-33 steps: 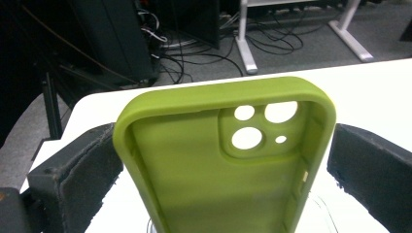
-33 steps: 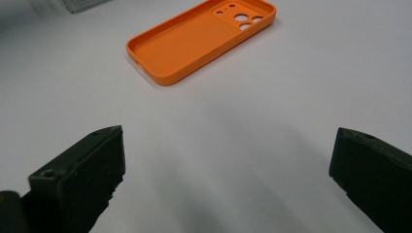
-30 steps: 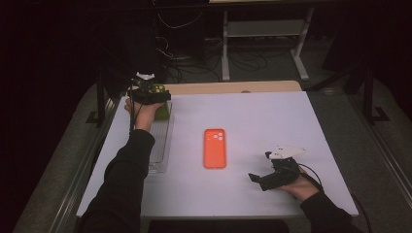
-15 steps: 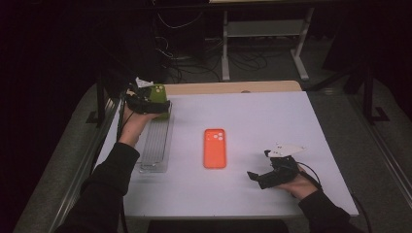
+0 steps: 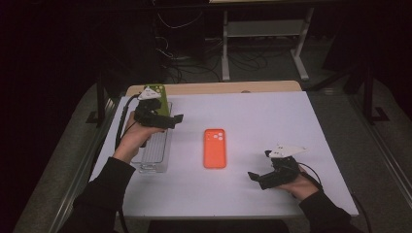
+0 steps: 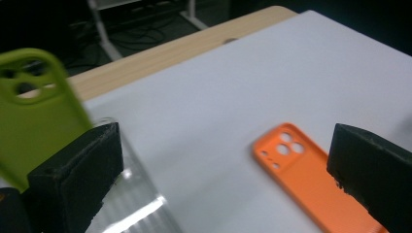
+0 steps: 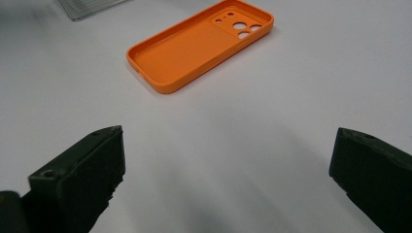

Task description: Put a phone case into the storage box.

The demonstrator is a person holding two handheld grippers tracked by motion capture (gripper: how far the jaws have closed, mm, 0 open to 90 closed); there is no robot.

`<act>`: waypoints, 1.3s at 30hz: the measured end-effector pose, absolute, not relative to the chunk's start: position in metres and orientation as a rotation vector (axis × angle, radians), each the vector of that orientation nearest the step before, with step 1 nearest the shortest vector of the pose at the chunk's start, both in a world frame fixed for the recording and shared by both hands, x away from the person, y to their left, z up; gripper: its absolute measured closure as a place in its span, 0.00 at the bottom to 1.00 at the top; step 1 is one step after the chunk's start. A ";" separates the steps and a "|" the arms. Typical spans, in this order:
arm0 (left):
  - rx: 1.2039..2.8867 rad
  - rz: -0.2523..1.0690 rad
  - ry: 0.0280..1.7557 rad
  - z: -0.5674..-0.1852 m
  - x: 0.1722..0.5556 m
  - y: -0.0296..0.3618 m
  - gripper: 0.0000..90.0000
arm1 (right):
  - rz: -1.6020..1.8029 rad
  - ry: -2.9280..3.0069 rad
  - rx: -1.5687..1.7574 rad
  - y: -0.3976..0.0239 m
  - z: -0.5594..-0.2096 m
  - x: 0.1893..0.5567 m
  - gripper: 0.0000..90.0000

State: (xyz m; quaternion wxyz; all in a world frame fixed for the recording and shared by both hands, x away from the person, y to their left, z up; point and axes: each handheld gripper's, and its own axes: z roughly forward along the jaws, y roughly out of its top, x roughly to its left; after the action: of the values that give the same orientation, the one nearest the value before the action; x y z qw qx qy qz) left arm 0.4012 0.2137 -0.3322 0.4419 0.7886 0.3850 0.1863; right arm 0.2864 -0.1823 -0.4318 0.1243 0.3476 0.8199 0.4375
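Left tool [image 5: 167, 121] open over clear tray [image 5: 151, 154], green case [image 5: 161, 96] just behind

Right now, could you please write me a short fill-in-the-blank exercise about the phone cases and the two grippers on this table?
1. The phone case lying flat in the middle of the white table is ____ in colour.
2. The green phone case stands at the far end of a clear ____.
3. The jaws of the right gripper stand ____, with nothing between them.
4. The left gripper hovers above the clear tray, on the person's ____ side.

Missing words: orange; tray; open; left
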 end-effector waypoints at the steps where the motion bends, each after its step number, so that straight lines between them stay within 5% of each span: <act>1: 1.969 0.450 0.931 -0.333 0.398 0.211 0.00 | 1.276 2.389 1.013 -0.182 -0.432 0.287 0.00; 32: 2.112 0.232 0.624 -0.388 0.325 0.167 0.00 | 1.213 2.435 1.042 -0.177 -0.418 0.297 0.00; 39: 2.130 0.237 0.595 -0.395 0.321 0.163 0.00 | 1.215 2.489 1.032 -0.161 -0.413 0.307 0.14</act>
State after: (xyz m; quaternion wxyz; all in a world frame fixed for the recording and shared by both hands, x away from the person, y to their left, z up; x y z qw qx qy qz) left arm 0.3214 0.1630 -0.3947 0.4427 0.8587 0.2399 0.0954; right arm 0.3071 -0.1608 -0.4125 0.0926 0.3477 0.8385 0.4093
